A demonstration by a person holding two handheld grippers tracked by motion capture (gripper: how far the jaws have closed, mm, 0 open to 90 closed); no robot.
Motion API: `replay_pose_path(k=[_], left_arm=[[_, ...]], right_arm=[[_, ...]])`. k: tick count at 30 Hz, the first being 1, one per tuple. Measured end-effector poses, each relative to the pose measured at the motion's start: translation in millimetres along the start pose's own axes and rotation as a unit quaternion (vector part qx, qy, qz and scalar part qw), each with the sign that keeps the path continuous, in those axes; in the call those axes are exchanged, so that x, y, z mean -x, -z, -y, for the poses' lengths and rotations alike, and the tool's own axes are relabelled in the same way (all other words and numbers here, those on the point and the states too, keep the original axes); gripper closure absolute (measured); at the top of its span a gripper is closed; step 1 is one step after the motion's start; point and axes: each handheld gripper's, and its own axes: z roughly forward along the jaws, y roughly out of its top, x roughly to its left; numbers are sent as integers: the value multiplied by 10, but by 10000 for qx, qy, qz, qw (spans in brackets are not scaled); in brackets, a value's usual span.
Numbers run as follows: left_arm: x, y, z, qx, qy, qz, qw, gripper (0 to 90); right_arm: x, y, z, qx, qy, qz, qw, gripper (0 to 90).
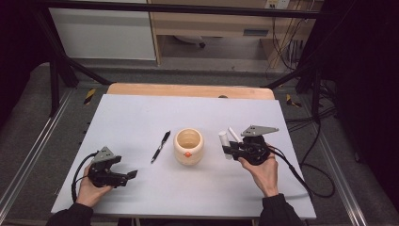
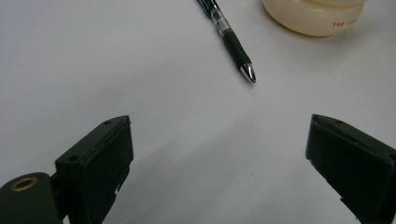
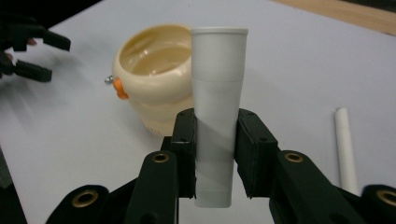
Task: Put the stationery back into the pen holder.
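Note:
A cream round cup [image 1: 188, 146] [image 3: 154, 79] with an orange mark stands in the middle of the white table. My right gripper [image 1: 229, 149] [image 3: 215, 154] is shut on a white tube [image 3: 217, 116] [image 1: 224, 142], held upright and lifted just right of the cup. A second white stick [image 1: 234, 134] [image 3: 344, 147] lies on the table beside it. A black pen [image 1: 161, 146] [image 2: 229, 39] lies left of the cup. My left gripper [image 1: 128, 175] [image 2: 217, 163] rests at the front left, open, nothing between its fingers; it points toward the pen's tip.
The white sheet [image 1: 141, 117] covers a wooden table whose far edge [image 1: 188, 89] shows bare. Black frame legs and cables stand around the table on the grey floor. Cabinets sit beyond.

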Motion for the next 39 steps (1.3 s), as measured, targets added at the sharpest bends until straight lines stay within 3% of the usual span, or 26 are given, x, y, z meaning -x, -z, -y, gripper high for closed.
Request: replay_pose_path(k=[5,14,24,39], left_arm=[[0,2,0,0,-3,0,10000,76],[-2,2,-1,3,-2,-2,10000,76],[-3,2,1,3,2,-2,10000,76],[-2,7,-2,10,-15,5,10000,76]], right_arm=[[-35,-24,-81,282,-64,-6,9996,707],[-101,-64,-195,556,-75,-95,9984,707],[-178,-126,-373,964,-165,-152,9951,708],[-251,-479,-497,1221,-327,-311,9915,708]])
